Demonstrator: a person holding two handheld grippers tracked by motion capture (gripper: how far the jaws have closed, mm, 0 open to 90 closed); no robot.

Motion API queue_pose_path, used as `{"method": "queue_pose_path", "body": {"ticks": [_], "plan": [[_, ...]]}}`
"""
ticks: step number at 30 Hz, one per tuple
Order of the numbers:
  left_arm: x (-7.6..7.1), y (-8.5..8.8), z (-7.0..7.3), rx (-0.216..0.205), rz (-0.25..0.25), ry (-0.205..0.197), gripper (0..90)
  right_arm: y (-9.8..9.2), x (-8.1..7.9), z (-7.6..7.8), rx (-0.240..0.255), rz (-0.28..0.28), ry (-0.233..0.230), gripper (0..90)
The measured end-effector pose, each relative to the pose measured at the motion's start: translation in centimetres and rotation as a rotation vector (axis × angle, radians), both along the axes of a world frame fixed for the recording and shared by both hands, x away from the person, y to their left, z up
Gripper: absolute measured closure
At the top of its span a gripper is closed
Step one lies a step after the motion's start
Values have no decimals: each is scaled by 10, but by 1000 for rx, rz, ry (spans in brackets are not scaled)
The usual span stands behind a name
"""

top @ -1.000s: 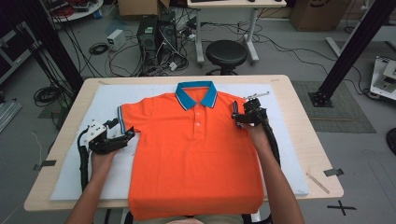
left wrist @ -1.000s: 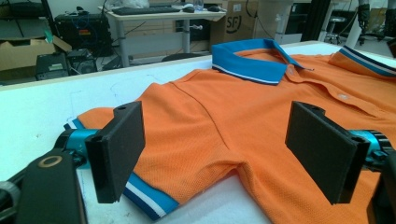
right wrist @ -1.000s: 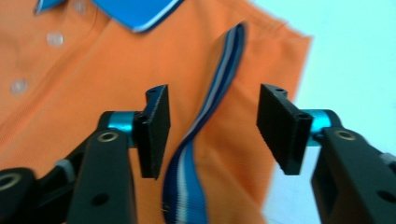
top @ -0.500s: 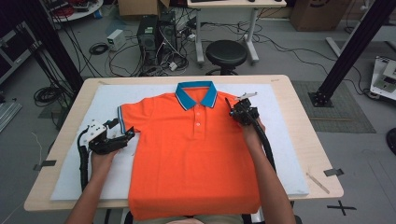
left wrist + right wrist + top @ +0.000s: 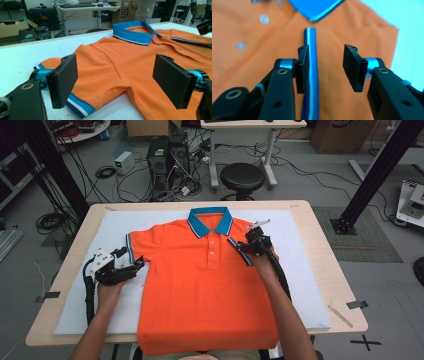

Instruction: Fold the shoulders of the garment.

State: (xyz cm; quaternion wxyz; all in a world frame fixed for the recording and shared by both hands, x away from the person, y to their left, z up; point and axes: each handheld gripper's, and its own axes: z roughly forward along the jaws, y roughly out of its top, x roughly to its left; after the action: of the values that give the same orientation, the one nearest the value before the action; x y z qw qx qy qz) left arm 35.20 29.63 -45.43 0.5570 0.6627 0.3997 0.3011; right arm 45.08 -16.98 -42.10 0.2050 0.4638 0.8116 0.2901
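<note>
Sleeve point(image 5: 312, 75) folded onto polo shirt point(image 5: 200, 285); right gripper point(image 5: 325, 67) just reopened, seemingly released; left gripper point(image 5: 117, 80) wide (empty).

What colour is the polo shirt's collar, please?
Blue with a thin white stripe, clearest on the collar in the left gripper view.

A black round stool point(image 5: 242, 177) stands beyond the table's far edge. Computer boxes point(image 5: 167, 155) and tangled cables point(image 5: 102, 172) lie on the grey floor point(image 5: 310, 185).
</note>
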Motion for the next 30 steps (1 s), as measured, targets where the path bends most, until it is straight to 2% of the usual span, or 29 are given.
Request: {"method": "queue_pose_path", "body": {"ticks": [1,2,3,4,6,8,9,10,12,13,14,15,16,17,18,19,20,23,26,28,30], "plan": [[0,0,0,0,0,0,203,5,2,-6,-40,-1,17,577],[0,0,0,0,0,0,203,5,2,-6,-40,-1,17,577],[0,0,0,-1,2,1,204,9,5,-13,-76,4,31,634],[0,0,0,-3,2,0,204,10,5,-15,-91,6,30,662],[0,0,0,-6,1,0,204,13,6,-16,-99,5,21,773],[0,0,0,-7,1,0,204,14,6,-16,-118,11,11,790],[0,0,0,-5,0,0,204,14,6,-15,-131,19,5,854],[0,0,0,-5,1,0,204,14,6,-15,-131,19,5,854],[0,0,0,-5,1,0,204,11,6,-12,-81,0,-14,863],[0,0,0,-5,1,0,204,9,5,-9,-35,-1,-23,863],[0,0,0,-5,1,0,203,9,5,-9,-35,-1,-23,863],[0,0,0,-7,0,0,204,5,5,-5,59,9,-37,863],[0,0,0,-7,0,0,204,5,5,-5,59,9,-37,863],[0,0,0,-8,0,0,204,1,4,-1,151,12,-50,833],[0,1,0,-6,-1,0,204,0,4,0,162,10,-48,763],[0,1,0,-6,-1,0,204,0,4,0,162,10,-48,763],[0,1,0,-7,-1,0,204,0,4,0,160,-6,-44,715],[0,0,0,-4,-1,0,204,1,-1,-1,21,-16,-56,676],[0,0,0,-1,0,-1,204,6,-1,-9,-17,17,4,646],[0,0,0,-1,-1,-2,204,11,0,-15,-43,27,20,653],[0,0,0,-3,-1,-2,204,15,1,-20,-86,27,13,699]]}}
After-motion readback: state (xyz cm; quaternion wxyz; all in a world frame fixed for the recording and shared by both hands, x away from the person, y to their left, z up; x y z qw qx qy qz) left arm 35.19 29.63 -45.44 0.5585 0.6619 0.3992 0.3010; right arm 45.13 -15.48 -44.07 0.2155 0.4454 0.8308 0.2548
